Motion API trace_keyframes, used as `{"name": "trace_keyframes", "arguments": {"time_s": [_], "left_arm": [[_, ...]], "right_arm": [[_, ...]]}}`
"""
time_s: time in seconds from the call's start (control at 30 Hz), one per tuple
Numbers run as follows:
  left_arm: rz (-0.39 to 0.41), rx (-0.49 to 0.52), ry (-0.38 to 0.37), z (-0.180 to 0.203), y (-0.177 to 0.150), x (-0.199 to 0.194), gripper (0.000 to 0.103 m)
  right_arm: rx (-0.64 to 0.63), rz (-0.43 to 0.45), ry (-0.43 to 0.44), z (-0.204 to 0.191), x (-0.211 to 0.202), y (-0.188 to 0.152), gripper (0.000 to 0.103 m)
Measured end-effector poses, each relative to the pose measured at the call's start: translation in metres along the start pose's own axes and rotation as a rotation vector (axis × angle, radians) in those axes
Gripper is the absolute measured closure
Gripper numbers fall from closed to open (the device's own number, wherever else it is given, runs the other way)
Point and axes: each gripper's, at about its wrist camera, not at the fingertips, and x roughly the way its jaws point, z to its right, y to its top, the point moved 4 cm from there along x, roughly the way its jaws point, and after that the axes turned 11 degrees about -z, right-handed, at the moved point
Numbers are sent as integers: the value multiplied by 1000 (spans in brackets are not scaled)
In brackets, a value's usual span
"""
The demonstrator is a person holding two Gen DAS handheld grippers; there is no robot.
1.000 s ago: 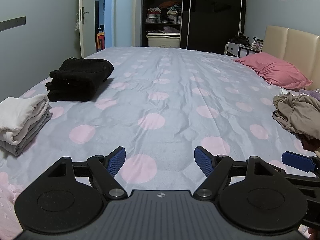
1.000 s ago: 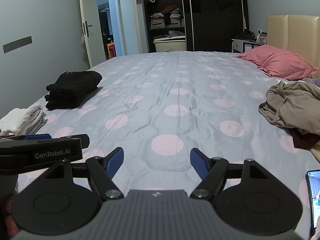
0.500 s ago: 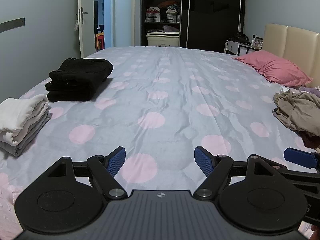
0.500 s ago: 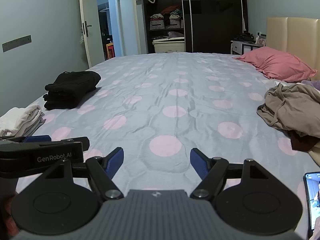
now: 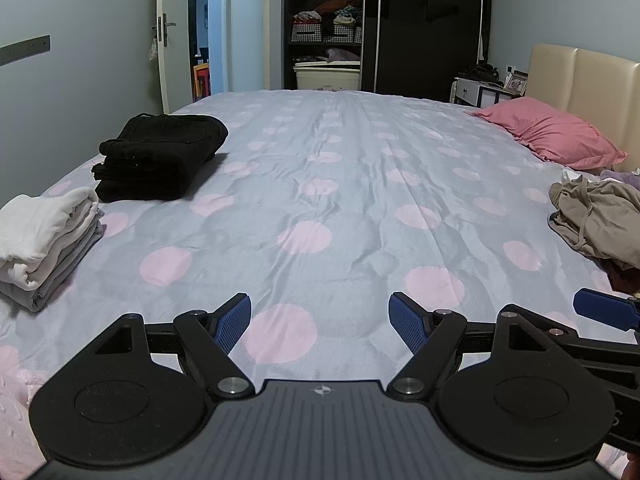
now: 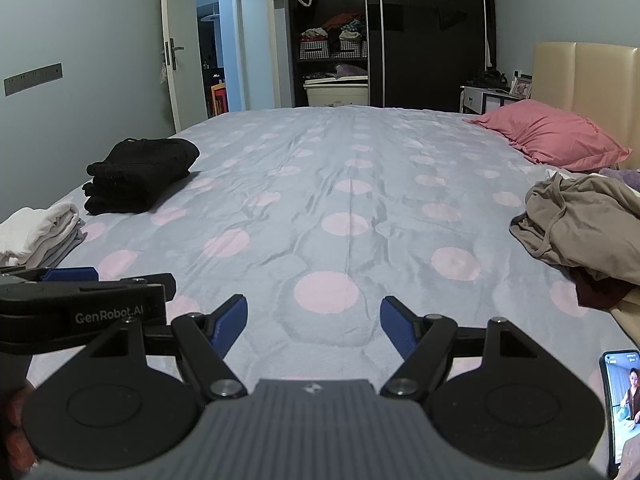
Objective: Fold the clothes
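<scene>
Hovering over the bed (image 5: 320, 184), both tools hung idle and empty: the left gripper (image 5: 320, 322) had its blue pads spread wide over bare spotted cover, and the right gripper (image 6: 313, 326) stood just as wide, pinching nothing. By the look of it this was the gap between garments, with no cloth in hand. Two finished stacks sat off to the left: the folded black pile (image 5: 160, 158) and, nearer, the folded white and grey pile (image 5: 44, 240). The work left lay at the right edge, a crumpled beige garment (image 6: 580, 220) heaped over something dark red, well apart from either tool. The next move likely called for a reach to the right to catch an edge of that heap and drag it onto the open middle of the cover. The right wrist view showed the heap far more fully, plus a lit phone (image 6: 622, 404) at its lower right corner and the left tool's side. The left wrist view caught only the heap's near end and one blue pad of the right tool.
</scene>
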Motion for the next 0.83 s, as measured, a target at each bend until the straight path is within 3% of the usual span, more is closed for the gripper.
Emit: {"name": "trace_keyframes", "arguments": {"time_s": [0.83], "left_arm": [[10,-6,-7,-1,-1,-1,28]], "right_arm": [[1,3,26,1,-3,-1,27]]}}
